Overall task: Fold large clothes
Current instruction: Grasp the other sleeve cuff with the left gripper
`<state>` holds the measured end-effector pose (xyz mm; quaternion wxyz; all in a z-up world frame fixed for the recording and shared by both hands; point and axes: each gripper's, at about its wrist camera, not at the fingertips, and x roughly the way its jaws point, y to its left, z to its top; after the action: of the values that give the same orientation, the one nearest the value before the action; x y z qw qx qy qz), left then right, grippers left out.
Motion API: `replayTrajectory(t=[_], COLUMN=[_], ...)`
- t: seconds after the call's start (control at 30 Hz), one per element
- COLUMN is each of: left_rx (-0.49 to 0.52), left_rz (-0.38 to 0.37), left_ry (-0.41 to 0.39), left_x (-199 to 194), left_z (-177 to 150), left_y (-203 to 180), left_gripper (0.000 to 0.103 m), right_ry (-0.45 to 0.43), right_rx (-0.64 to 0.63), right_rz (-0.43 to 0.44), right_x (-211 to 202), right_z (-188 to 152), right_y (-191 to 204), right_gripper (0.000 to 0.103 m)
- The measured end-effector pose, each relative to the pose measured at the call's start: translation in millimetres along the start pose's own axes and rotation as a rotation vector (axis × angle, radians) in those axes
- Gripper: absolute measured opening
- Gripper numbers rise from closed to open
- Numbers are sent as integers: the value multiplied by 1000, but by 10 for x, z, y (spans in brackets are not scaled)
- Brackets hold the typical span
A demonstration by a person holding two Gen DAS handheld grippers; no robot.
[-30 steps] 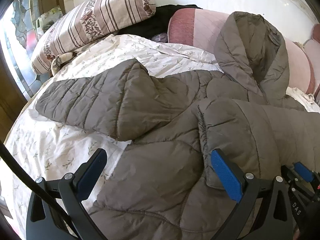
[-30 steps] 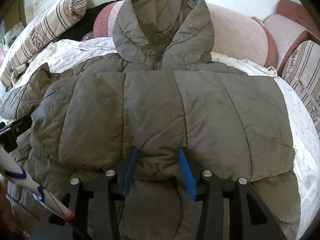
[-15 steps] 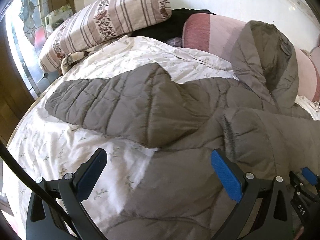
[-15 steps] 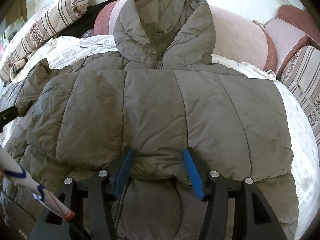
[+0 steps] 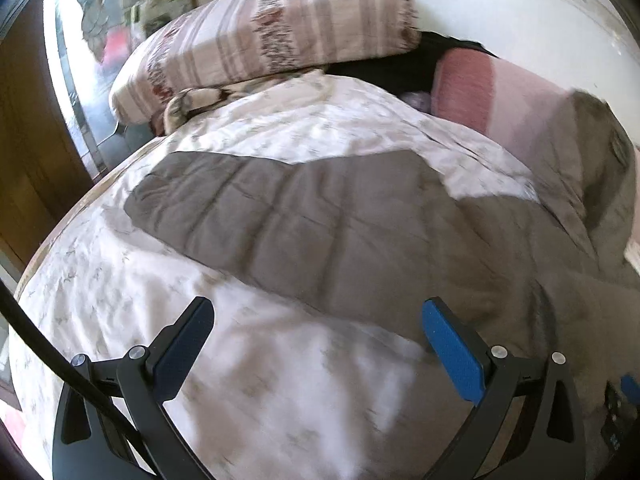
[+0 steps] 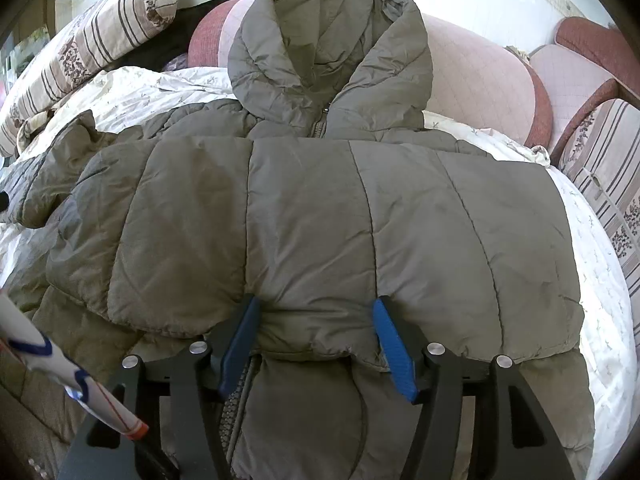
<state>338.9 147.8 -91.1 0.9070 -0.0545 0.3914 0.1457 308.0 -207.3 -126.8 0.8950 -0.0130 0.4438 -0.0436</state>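
A grey-brown hooded puffer jacket (image 6: 320, 208) lies face up on the bed, its hood (image 6: 332, 48) against the cushions. One sleeve is folded flat across the chest. My right gripper (image 6: 316, 340) is at that fold's near edge with its jaws opening. The puffy edge sits loosely between the blue pads (image 6: 394, 344). The other sleeve (image 5: 280, 220) lies stretched out to the side over the flowered sheet (image 5: 280, 400). My left gripper (image 5: 316, 344) hovers open above the sheet, just short of this sleeve, with nothing between its fingers.
A striped pillow (image 5: 260, 32) and a pink cushion (image 5: 480, 92) line the head of the bed. More pink cushions (image 6: 480, 80) and a striped pillow (image 6: 608, 168) stand at the right. A wooden frame (image 5: 24, 120) borders the bed's left. A white, red and blue tube (image 6: 60, 368) crosses the lower left.
My left gripper has swung left, off the jacket's body and over the bare sheet near the spread sleeve. The right gripper stayed put while its jaws widened around the fold.
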Motion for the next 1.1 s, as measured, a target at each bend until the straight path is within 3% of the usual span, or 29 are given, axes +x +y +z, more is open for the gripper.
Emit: replayTrajectory(t=[0.1, 0.2, 0.33, 0.4, 0.47, 0.5, 0.6, 0.73, 0.9, 0.97, 1.0, 1.03, 1.1], left_rx=[-39, -136, -363, -467, -542, -576, -653, -704, -688, -657, -638, -633, -638], left_rz=[37, 29, -107, -144, -188, -228, -297, -295, -269, -235, -201, -189, -194], left_ry=[30, 65, 99, 78, 45, 35, 43, 86, 48, 28, 36, 41, 19], left_x=[179, 384, 632, 709, 744, 775, 946, 1181, 1307, 1362, 1391, 1407, 1402], left_z=[149, 290, 401, 441, 478, 492, 491, 410, 515, 558, 585, 590, 609], left_y=[339, 799, 1534, 1866, 2106, 2208, 2434, 2553, 2556, 2494, 2460, 2446, 2425], left_gripper=[103, 103, 103, 102, 95, 86, 78, 69, 67, 57, 32, 22, 17], right_ry=[1, 1, 1, 1, 1, 0, -1, 0, 0, -1, -1, 0, 1], right_rx=[-1, -4, -5, -4, -6, -6, -11, -11, -12, -11, -10, -10, -9], right_rz=[-1, -2, -2, -1, -3, -4, -7, -6, -7, -6, -5, -5, -2], right_x=[-1, 5, 12, 19, 18, 16, 26, 26, 29, 31, 30, 31, 38], right_z=[-1, -4, -6, -4, -3, -6, -4, -5, -3, -3, 0, 0, 4], right_y=[4, 6, 4, -1, 6, 8, 7, 12, 16, 10, 9, 13, 11], right_gripper=[65, 65, 65, 66, 66, 66, 66, 66, 66, 66, 66, 66, 66])
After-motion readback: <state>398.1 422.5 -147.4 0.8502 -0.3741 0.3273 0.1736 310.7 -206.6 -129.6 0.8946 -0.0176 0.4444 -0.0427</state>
